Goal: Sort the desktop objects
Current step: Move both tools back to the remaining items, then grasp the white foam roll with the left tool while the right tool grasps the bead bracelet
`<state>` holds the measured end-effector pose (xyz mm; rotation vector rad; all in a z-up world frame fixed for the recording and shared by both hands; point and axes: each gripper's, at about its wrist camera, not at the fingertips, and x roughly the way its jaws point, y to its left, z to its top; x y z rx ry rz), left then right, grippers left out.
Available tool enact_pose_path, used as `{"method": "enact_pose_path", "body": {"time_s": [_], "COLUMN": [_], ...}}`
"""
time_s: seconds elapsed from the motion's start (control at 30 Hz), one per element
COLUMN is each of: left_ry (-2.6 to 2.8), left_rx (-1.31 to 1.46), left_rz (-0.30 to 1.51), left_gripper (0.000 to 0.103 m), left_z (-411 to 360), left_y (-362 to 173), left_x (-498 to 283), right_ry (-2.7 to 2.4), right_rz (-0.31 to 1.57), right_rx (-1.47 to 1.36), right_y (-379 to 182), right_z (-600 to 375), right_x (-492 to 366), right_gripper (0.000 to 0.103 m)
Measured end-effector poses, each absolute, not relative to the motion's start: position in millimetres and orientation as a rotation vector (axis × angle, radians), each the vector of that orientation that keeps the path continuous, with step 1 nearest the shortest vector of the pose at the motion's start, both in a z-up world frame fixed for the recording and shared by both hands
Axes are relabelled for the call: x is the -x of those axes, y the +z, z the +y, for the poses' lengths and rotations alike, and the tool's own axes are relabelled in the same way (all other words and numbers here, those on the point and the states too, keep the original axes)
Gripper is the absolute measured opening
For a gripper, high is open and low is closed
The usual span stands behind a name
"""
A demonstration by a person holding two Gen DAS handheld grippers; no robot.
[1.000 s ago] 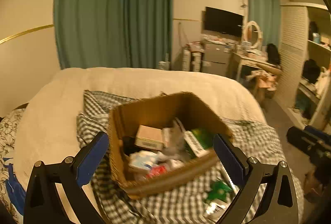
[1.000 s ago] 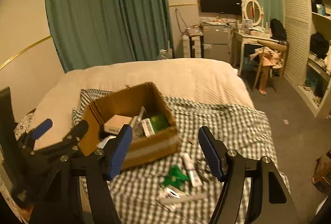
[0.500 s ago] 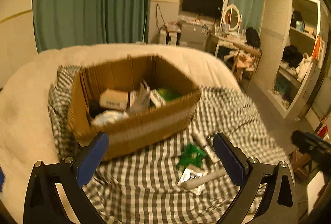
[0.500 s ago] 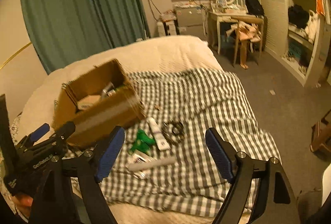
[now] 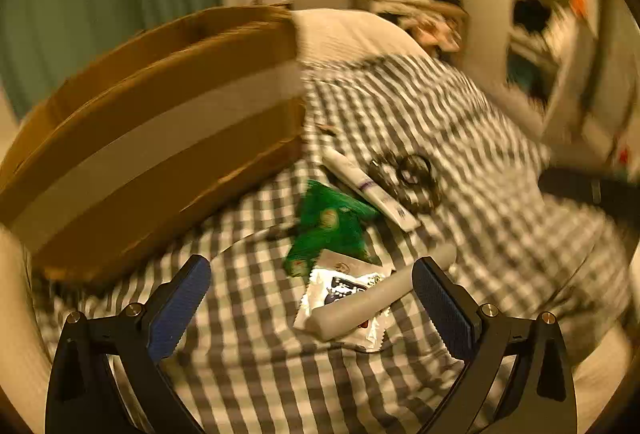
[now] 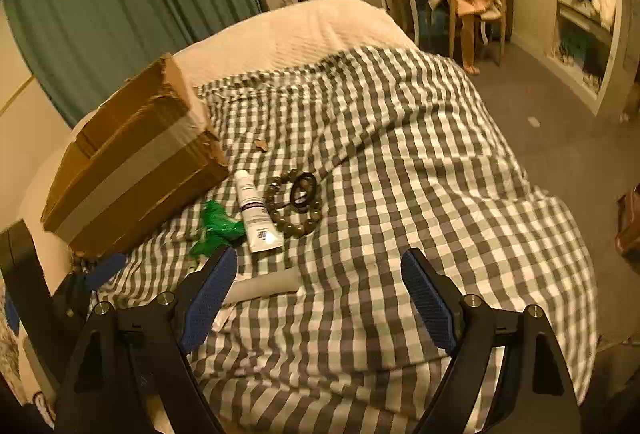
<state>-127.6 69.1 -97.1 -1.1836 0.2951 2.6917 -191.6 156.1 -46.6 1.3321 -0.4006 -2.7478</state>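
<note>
A taped cardboard box [image 5: 140, 121] [image 6: 132, 169] stands on the checked cloth, side on, so its contents are hidden. To its right lie a green packet [image 5: 328, 222] [image 6: 216, 226], a white tube [image 5: 368, 189] [image 6: 256, 213], a bead bracelet [image 6: 296, 218] with a black ring [image 6: 304, 189] on it, a grey stick [image 5: 384, 298] [image 6: 264, 288] and a silvery sachet [image 5: 344, 290]. My left gripper [image 5: 312, 274] is open just above the sachet and stick. My right gripper [image 6: 320, 262] is open over bare cloth, right of the stick. The left wrist view is blurred.
The checked cloth [image 6: 400, 153] covers a cream bed [image 6: 300, 29]. The bed edge drops to grey floor [image 6: 560, 121] on the right. A chair [image 6: 476, 1], a desk and open shelves [image 6: 588, 13] stand beyond. Green curtains [image 6: 120, 1] hang behind the box.
Both grippers have dropped and swung right, from looking into the box to hovering low over the loose items beside it. Both stay open.
</note>
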Motion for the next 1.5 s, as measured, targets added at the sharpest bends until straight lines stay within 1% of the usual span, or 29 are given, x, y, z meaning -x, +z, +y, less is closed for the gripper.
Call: {"method": "enact_pose_path", "body": {"time_s": [0.1, 0.17, 0.27, 0.3, 0.33, 0.37, 0.4, 0.43, 0.5, 0.53, 0.6, 0.67, 0.7, 0.73, 0.77, 0.8, 0.83, 0.87, 0.9, 0.93, 0.97, 1.0, 1.03, 1.1, 1.2, 1.27, 1.3, 1.5], "left_ry": [2.615, 2.576, 2.542, 2.519, 2.489, 2.468, 2.448, 2.432, 2.417, 2.405, 2.381, 2.381, 2.369, 2.349, 2.332, 2.335, 2.334, 2.324, 2.304, 2.289, 2.284, 2.280, 2.281, 2.308, 2.369, 2.430, 2.465, 2.594], "left_rx": [1.230, 1.223, 1.218, 1.240, 1.269, 1.289, 1.291, 1.286, 1.270, 1.269, 1.268, 1.261, 1.275, 1.305, 1.336, 1.341, 1.332, 1.329, 1.335, 1.332, 1.325, 1.322, 1.321, 1.307, 1.288, 1.289, 1.295, 1.295], "left_rz": [0.383, 0.425, 0.509, 0.516, 0.516, 0.510, 0.509, 0.516, 0.548, 0.562, 0.599, 0.626, 0.614, 0.598, 0.586, 0.574, 0.571, 0.564, 0.554, 0.551, 0.559, 0.566, 0.558, 0.500, 0.261, 0.086, 0.035, -0.137], "left_gripper": [0.102, 0.093, 0.077, 0.065, 0.057, 0.053, 0.040, 0.034, 0.034, 0.037, 0.039, 0.043, 0.056, 0.080, 0.085, 0.086, 0.082, 0.075, 0.051, 0.025, 0.017, 0.013, 0.010, 0.009, 0.009, 0.009, 0.009, 0.009], "left_z": [82, 89, 99, 100, 102, 103, 104, 106, 110, 112, 115, 118, 117, 117, 115, 114, 114, 114, 115, 116, 117, 118, 117, 111, 88, 71, 66, 56], "left_y": [-114, -120, -128, -131, -135, -138, -139, -139, -138, -138, -140, -140, -140, -141, -143, -142, -142, -141, -141, -141, -141, -140, -138, -129, -107, -96, -92, -86], "left_x": [132, 133, 137, 140, 143, 145, 145, 144, 139, 137, 133, 131, 131, 132, 134, 134, 134, 133, 133, 132, 131, 130, 129, 130, 139, 154, 162, 206], "right_ry": [-2.732, -2.728, -2.714, -2.708, -2.703, -2.696, -2.693, -2.699, -2.708, -2.711, -2.715, -2.717, -2.717, -2.716, -2.710, -2.701, -2.697, -2.698, -2.696, -2.693, -2.690, -2.685, -2.683, -2.682, -2.686, -2.723, -2.741, -2.714], "right_rz": [-0.422, -0.429, -0.469, -0.486, -0.498, -0.509, -0.517, -0.520, -0.523, -0.526, -0.533, -0.534, -0.533, -0.534, -0.537, -0.541, -0.538, -0.532, -0.525, -0.523, -0.524, -0.524, -0.524, -0.514, -0.466, -0.398, -0.348, -0.199], "right_rx": [-1.347, -1.358, -1.357, -1.365, -1.377, -1.387, -1.390, -1.388, -1.384, -1.383, -1.381, -1.382, -1.384, -1.384, -1.382, -1.380, -1.382, -1.383, -1.385, -1.387, -1.390, -1.393, -1.394, -1.392, -1.388, -1.371, -1.362, -1.353], "right_y": [-58, -62, -68, -70, -72, -73, -74, -73, -72, -72, -70, -70, -69, -69, -69, -68, -68, -68, -69, -69, -70, -71, -72, -73, -73, -72, -73, -83], "right_z": [164, 167, 176, 180, 182, 185, 188, 190, 194, 195, 197, 197, 196, 196, 195, 194, 192, 191, 189, 187, 186, 184, 184, 181, 178, 176, 173, 146], "right_x": [200, 202, 204, 203, 203, 203, 202, 199, 196, 196, 193, 193, 192, 192, 192, 192, 193, 193, 193, 194, 195, 196, 197, 199, 205, 212, 220, 268], "right_gripper": [0.084, 0.084, 0.084, 0.084, 0.084, 0.084, 0.084, 0.084, 0.084, 0.084, 0.084, 0.084, 0.084, 0.084, 0.084, 0.084, 0.084, 0.084, 0.084, 0.084, 0.084, 0.084, 0.084, 0.084, 0.084, 0.084, 0.084, 0.084]}}
